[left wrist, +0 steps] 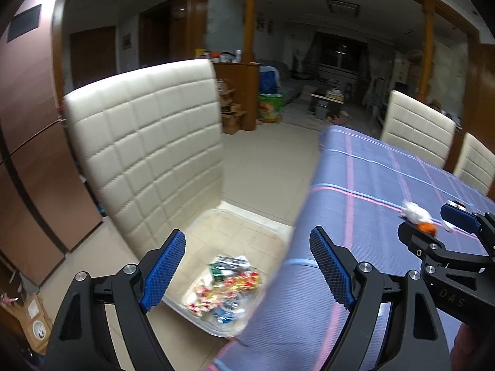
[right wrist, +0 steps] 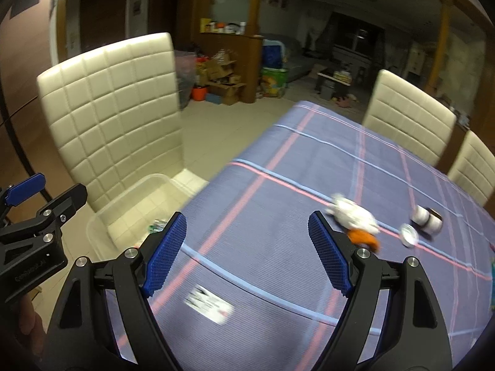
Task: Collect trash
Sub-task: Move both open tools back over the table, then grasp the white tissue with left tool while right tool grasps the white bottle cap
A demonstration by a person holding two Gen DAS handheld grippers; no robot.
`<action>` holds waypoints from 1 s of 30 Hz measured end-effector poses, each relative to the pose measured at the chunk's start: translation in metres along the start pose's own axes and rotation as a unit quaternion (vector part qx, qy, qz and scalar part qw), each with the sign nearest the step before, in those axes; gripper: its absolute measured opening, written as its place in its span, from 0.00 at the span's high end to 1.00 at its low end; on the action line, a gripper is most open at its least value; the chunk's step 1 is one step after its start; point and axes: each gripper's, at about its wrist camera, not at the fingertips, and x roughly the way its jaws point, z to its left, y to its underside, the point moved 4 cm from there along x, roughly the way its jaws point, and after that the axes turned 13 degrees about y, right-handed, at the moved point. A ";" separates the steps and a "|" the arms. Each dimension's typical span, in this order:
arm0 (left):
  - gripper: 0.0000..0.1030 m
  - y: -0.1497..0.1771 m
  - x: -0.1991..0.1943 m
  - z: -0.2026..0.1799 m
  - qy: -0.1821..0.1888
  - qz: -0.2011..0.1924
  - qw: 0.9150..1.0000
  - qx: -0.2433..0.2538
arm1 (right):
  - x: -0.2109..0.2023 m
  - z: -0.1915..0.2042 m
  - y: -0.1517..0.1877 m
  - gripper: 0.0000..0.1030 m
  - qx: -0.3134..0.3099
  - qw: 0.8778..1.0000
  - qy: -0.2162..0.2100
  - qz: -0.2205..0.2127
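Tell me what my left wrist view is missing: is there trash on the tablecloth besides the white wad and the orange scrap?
Observer: Yes, a flat white printed slip lies on the tablecloth, just below the right gripper in its own view.
Operator: Is that gripper carrying anything?
Observer: No, its jaws stand open with nothing between them.
Operator: Anything past the wad?
Observer: A small bottle lies on its side there, next to a round lid.
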 end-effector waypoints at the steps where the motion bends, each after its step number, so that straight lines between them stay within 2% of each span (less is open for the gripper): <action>1: 0.22 0.001 0.002 -0.009 0.009 0.004 1.000 0.002 | -0.001 -0.009 0.004 0.22 0.005 1.000 0.005 0.001; 9: 0.22 0.002 0.030 -0.090 0.068 0.035 0.996 0.036 | 0.009 -0.101 0.038 0.22 0.058 0.996 0.063 0.027; 15: 0.22 -0.002 0.062 -0.150 0.105 0.059 0.991 0.056 | 0.037 -0.164 0.060 0.24 0.097 0.989 0.089 0.064; 22: 0.22 -0.009 0.122 -0.209 0.112 0.098 0.984 0.095 | 0.081 -0.208 0.072 0.26 0.110 0.984 0.102 0.099; 30: 0.22 -0.018 0.184 -0.238 0.111 0.143 0.978 0.104 | 0.123 -0.226 0.062 0.26 0.111 0.984 0.089 0.110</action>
